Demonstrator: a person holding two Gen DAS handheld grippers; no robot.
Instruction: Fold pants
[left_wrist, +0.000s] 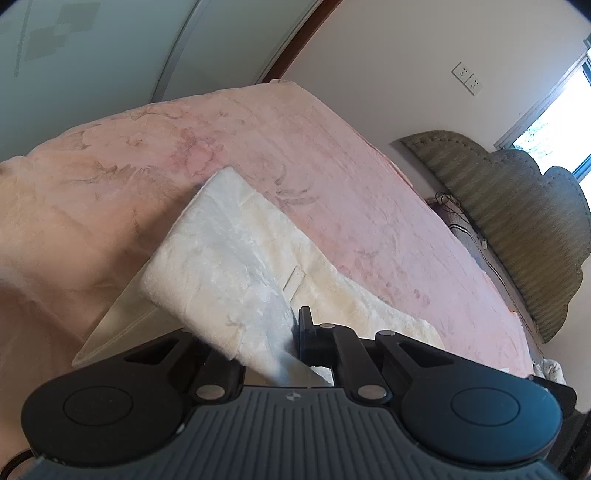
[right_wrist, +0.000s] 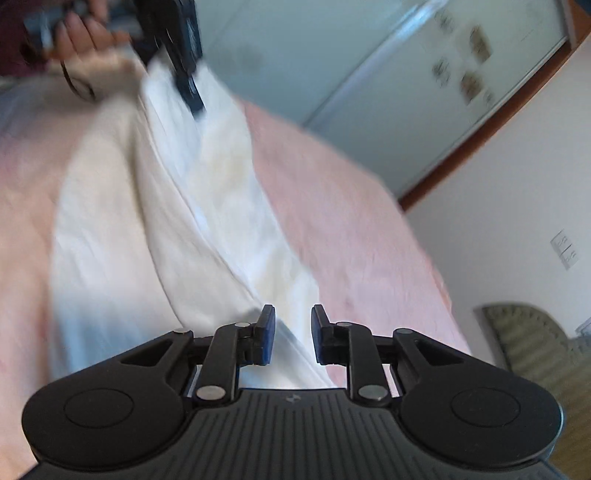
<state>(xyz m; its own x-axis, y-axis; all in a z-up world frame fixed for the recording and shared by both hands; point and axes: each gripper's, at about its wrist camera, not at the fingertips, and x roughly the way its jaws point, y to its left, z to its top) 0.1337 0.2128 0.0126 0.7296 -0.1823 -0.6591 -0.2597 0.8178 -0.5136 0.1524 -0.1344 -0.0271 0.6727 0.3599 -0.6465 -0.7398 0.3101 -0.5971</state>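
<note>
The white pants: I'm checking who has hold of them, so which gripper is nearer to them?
Left. The left gripper is shut on the white pants, cloth bunched between its fingers. The right gripper is open just above them, pads not pressing.

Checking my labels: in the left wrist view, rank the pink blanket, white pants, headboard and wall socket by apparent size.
1. pink blanket
2. white pants
3. headboard, though distance shrinks it
4. wall socket

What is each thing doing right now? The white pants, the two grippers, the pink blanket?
White pants: partly folded, one end lifted off the bed.
Left gripper: shut on the pants.
Right gripper: open, fabric between its pads, not pinched.
Pink blanket: spread flat over the bed.
</note>
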